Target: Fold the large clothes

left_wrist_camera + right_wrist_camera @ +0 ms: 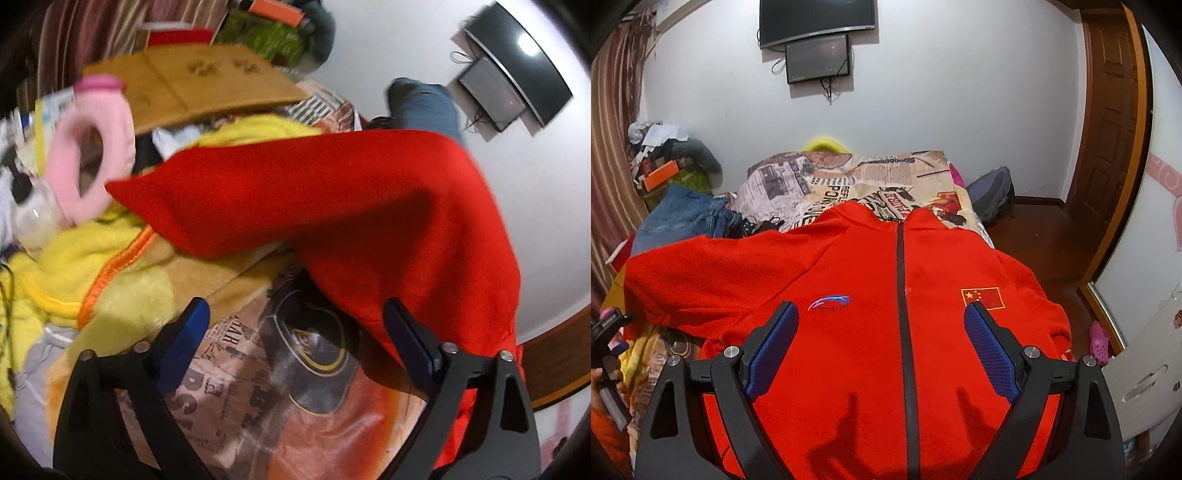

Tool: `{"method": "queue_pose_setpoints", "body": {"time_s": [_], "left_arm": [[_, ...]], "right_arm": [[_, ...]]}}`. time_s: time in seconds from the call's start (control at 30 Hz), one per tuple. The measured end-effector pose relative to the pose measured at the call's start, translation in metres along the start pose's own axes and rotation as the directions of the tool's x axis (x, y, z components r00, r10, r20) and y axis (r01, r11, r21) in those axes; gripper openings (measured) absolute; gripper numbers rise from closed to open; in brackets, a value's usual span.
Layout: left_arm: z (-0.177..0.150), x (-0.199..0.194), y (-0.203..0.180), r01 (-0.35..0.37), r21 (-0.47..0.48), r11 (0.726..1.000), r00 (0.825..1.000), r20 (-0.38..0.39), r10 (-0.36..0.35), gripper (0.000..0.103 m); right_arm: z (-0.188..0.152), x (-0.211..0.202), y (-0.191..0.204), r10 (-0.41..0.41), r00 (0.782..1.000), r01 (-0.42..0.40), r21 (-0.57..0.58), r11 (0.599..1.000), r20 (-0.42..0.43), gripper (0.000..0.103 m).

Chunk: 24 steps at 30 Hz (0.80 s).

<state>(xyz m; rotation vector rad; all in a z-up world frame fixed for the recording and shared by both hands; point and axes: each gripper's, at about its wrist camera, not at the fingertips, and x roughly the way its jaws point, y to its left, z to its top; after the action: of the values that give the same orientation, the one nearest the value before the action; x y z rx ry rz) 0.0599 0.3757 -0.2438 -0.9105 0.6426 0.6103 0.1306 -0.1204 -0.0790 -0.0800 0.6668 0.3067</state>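
On bed [849, 177] — red jacket [849, 295], seemingly flat.

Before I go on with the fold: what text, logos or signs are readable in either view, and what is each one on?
No brand word readable: blue and red swoosh logo on the red zip-up fleece jacket; the lettering under it is too small.
No words: red flag patch with yellow stars on the jacket's other chest side.
"REFL": upside-down fragment on the newspaper-print bedsheet; its other headlines are too distorted.
"SA": partial letters on that bedsheet, left wrist view; the rest is blurred.
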Motion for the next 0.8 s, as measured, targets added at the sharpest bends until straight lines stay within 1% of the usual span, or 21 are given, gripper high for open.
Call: {"method": "queue_pose_setpoints", "body": {"time_s": [0.03, 0.07, 0.13, 0.2, 0.27, 0.33, 0.4, 0.47, 0.5, 0.53, 0.57, 0.63, 0.7, 0.8], "left_arm": [[0.002, 0.004, 0.008, 0.013, -0.023, 1.0, 1.0, -0.001, -0.013, 0.087], [0.003, 0.005, 0.014, 0.019, -0.038, 0.999, 1.0, 0.004, -0.018, 0.086], [0.007, 0.007, 0.027, 0.002, -0.058, 0.998, 0.999, 0.034, 0.0, 0.084], [0.009, 0.004, 0.035, -0.017, -0.062, 0.998, 0.997, 0.075, 0.022, 0.084], [0.012, 0.0, 0.042, -0.021, -0.059, 0.998, 0.993, 0.115, 0.028, 0.084], [0.017, 0.002, 0.05, -0.004, -0.068, 0.998, 0.992, 0.126, 0.013, 0.084], [0.022, 0.011, 0.056, 0.034, -0.085, 0.996, 0.994, 0.111, -0.025, 0.084], [0.029, 0.022, 0.06, 0.044, -0.098, 0.994, 0.996, 0.087, -0.035, 0.072], [0.032, 0.027, 0.06, 0.043, -0.093, 0.995, 0.996, 0.076, -0.036, 0.06], [0.035, 0.032, 0.059, 0.031, -0.085, 0.996, 0.997, 0.07, -0.025, 0.045], [0.038, 0.035, 0.057, 0.009, -0.074, 0.997, 0.998, 0.064, -0.005, 0.038], [0.042, 0.036, 0.055, -0.018, -0.062, 0.998, 0.998, 0.064, 0.022, 0.014], [0.045, 0.032, 0.05, -0.027, -0.033, 0.999, 0.996, 0.08, 0.03, 0.002], [0.046, 0.01, 0.036, -0.038, 0.031, 0.999, 0.99, 0.139, 0.033, 0.001]], "right_arm": [[0.0, 0.001, 0.001, -0.001, 1.0, 0.001, -0.003, 1.0, -0.003, 0.089], [0.0, 0.001, 0.001, -0.002, 1.0, 0.002, -0.008, 1.0, -0.005, 0.089], [0.001, 0.002, 0.005, -0.005, 1.0, 0.004, -0.016, 1.0, -0.006, 0.089], [0.002, 0.004, 0.006, -0.01, 1.0, 0.01, -0.025, 1.0, -0.008, 0.089], [0.003, 0.005, 0.006, -0.016, 1.0, 0.015, -0.029, 0.999, -0.012, 0.089], [0.003, 0.006, 0.007, -0.015, 1.0, 0.015, -0.027, 1.0, -0.017, 0.089], [0.004, 0.007, 0.009, -0.013, 1.0, 0.012, -0.026, 1.0, -0.02, 0.089], [0.004, 0.007, 0.01, -0.011, 1.0, 0.01, -0.029, 1.0, -0.02, 0.089], [0.004, 0.007, 0.012, -0.011, 1.0, 0.01, -0.032, 0.999, -0.018, 0.089], [0.004, 0.007, 0.013, -0.012, 1.0, 0.011, -0.036, 0.999, -0.016, 0.089], [0.004, 0.006, 0.015, -0.012, 1.0, 0.011, -0.04, 0.999, -0.014, 0.089], [0.003, 0.004, 0.017, -0.017, 1.0, 0.016, -0.049, 0.999, -0.012, 0.089], [0.003, 0.003, 0.018, -0.023, 1.0, 0.022, -0.054, 0.998, -0.008, 0.089], [0.003, 0.004, 0.017, -0.023, 1.0, 0.023, -0.049, 0.999, -0.01, 0.089]]}}
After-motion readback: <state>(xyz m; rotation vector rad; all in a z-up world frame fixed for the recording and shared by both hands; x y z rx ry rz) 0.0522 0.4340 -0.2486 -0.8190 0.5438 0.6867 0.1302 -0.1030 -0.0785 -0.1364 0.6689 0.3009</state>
